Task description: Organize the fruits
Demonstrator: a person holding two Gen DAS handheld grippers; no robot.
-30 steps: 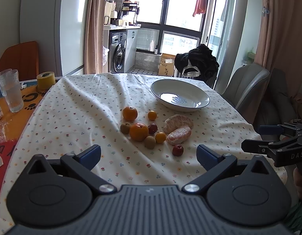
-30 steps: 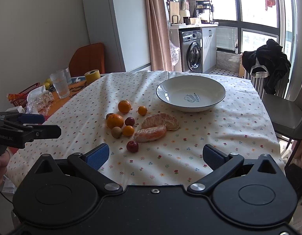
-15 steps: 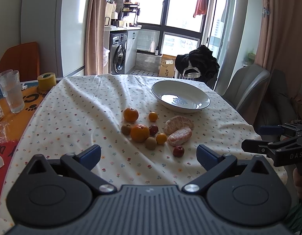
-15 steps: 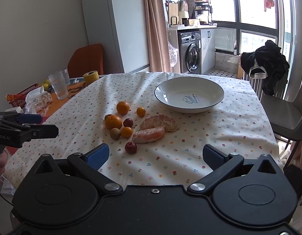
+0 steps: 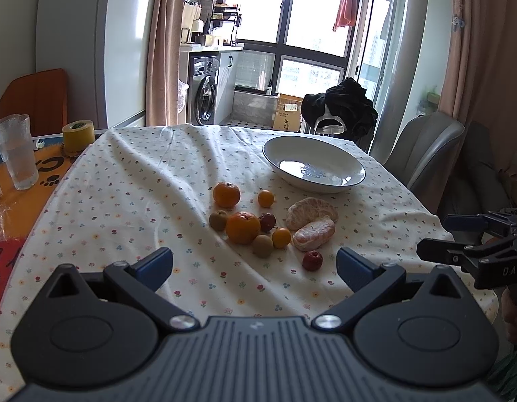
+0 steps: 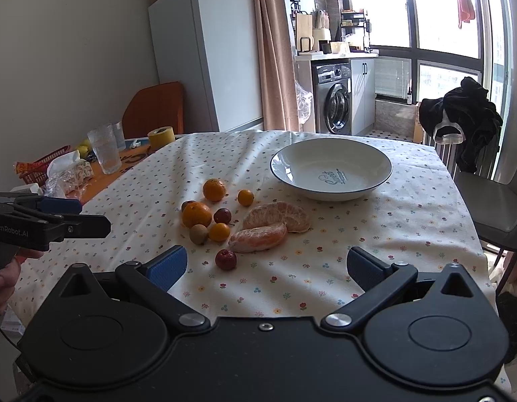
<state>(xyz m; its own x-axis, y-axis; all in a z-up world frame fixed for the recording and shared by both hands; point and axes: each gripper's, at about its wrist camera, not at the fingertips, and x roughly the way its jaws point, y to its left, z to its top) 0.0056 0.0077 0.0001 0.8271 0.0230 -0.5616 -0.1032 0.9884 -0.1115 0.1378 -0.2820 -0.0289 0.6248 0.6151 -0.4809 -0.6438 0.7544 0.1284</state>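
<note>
A cluster of fruit lies mid-table on the flowered cloth: two oranges (image 5: pixel 242 227) (image 5: pixel 226 194), two small kumquats (image 5: pixel 281 237), two brownish kiwi-like fruits (image 5: pixel 262 245), two small red fruits (image 5: pixel 312 260) and two peeled citrus halves (image 5: pixel 314 233). Behind them stands a white bowl (image 5: pixel 354 170) with nothing in it, also the bowl (image 6: pixel 385 171) in the right wrist view. My left gripper (image 5: pixel 255 264) is open, short of the fruit. My right gripper (image 6: pixel 267 264) is open too, with the nearest red fruit (image 6: pixel 225 259) just ahead of its fingers.
At the table's left stand a glass of water (image 5: pixel 15 151), a yellow tape roll (image 5: pixel 78 136) and snack wrappers (image 6: pixel 69 176). A grey chair (image 5: pixel 426 154) is at the right, and a chair draped with black clothing (image 6: pixel 459 117) behind the table.
Both grippers have drifted slightly; the fruit sits a little lower and nearer in the right wrist view. Nothing was grasped or moved on the table.
</note>
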